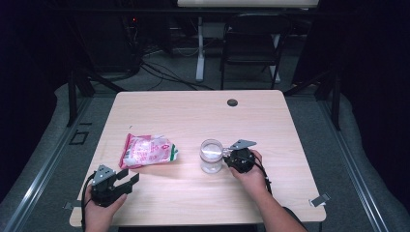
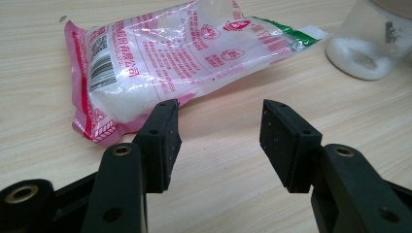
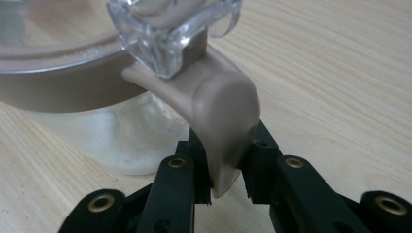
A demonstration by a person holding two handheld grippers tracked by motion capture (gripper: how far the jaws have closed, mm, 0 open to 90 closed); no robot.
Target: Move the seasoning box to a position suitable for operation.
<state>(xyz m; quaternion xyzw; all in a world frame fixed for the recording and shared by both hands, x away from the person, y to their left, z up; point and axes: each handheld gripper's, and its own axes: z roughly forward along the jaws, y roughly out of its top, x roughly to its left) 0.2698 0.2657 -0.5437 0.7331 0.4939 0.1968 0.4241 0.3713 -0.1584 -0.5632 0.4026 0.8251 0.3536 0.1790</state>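
We are seeing a pale wooden desk (image 1: 193,111) carrying a pink-and-white bag (image 1: 147,151) lying flat at near left, a clear jar (image 1: 211,156) standing right of it, and a dark round cap (image 1: 232,102) sitting at the far edge.

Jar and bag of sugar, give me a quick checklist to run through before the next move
1. Right gripper shut on the beige latch tab of the jar: ok.
2. Jar upright on the table: ok.
3. Lid released from the jar: cannot tell.
4. Left gripper open, ready for the bag: ok.
5. Bag in hand: not ok, it lies flat beyond the jaws, untouched.
6. Bag cut open: cannot tell.
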